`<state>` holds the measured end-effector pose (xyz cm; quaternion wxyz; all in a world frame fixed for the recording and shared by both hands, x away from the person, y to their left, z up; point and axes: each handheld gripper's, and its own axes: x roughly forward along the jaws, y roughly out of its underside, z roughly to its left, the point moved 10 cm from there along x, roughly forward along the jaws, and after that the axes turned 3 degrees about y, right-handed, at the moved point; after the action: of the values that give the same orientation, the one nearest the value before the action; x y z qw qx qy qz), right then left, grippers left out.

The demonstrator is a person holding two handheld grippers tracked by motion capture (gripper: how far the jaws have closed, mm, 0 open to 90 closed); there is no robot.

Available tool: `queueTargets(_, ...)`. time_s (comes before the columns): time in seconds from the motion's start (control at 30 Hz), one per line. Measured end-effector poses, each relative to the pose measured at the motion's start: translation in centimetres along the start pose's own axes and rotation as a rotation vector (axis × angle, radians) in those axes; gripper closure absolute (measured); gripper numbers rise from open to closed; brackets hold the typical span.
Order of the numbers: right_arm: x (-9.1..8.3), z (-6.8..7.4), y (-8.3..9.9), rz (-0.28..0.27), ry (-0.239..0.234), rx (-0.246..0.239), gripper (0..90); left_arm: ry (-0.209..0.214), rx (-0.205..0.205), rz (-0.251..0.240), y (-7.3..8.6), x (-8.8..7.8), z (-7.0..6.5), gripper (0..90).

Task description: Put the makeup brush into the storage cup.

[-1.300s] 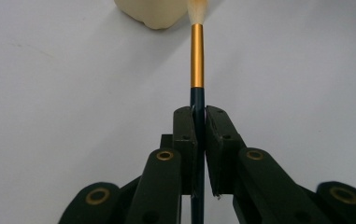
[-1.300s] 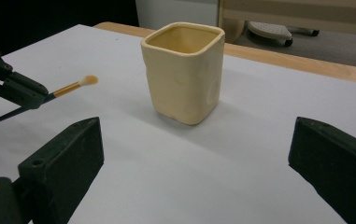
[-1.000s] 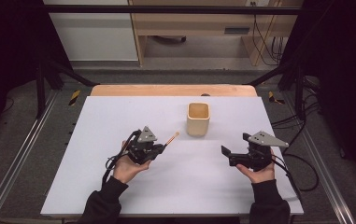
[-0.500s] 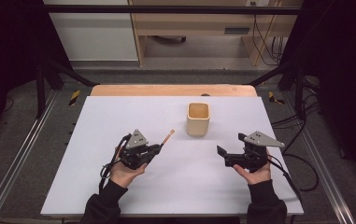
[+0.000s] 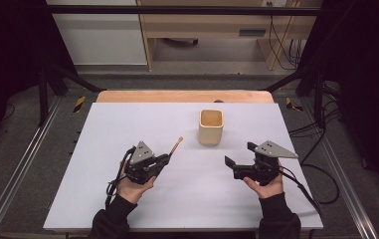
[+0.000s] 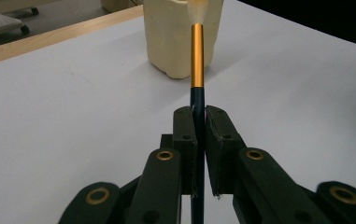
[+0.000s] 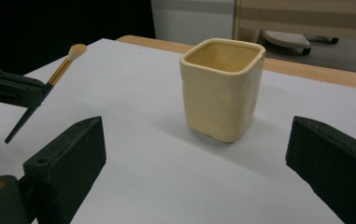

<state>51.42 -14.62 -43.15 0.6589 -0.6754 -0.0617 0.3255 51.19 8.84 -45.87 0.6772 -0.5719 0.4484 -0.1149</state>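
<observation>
Left hand-held gripper (image 6: 199, 135) clamps a brush (image 6: 197, 60); right hand-held gripper (image 7: 199, 154) gapes. Probably best: tip it upright over the cup (image 5: 211, 126).

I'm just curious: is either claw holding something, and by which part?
The left gripper clamps a small brush by its dark handle, below the gold band. The right gripper holds nothing.

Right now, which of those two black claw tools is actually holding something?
The left gripper: its jaws are clamped on the dark handle of a small brush. The right gripper has jaws spread wide and empty, facing the cream cup.
</observation>
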Motion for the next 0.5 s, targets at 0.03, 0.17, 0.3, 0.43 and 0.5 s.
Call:
queueTargets(0.03, 0.1, 0.2, -0.1, -0.004, -0.007, 0.004, 5.5, 0.0, -0.004, -0.004, 0.0, 0.0, 0.0, 82.7)
queueTargets(0.17, 0.2, 0.8, -0.2, -0.012, -0.022, 0.004, 6.4, -0.01, -0.009, -0.024, -0.2, -0.2, 0.0, 82.7)
queueTargets(0.3, 0.3, 1.2, -0.5, -0.026, -0.032, 0.014, 7.3, -0.023, -0.008, -0.037, -0.3, -0.3, 0.0, 82.7)
queueTargets(0.43, 0.4, 1.6, -1.0, -0.038, -0.043, 0.014, 8.1, -0.035, -0.008, -0.051, -0.4, -0.2, 0.0, 82.6)
queueTargets(0.5, 0.5, 1.8, -1.2, -0.041, -0.05, 0.026, 8.5, -0.041, -0.007, -0.061, -0.5, -0.3, 0.1, 82.7)
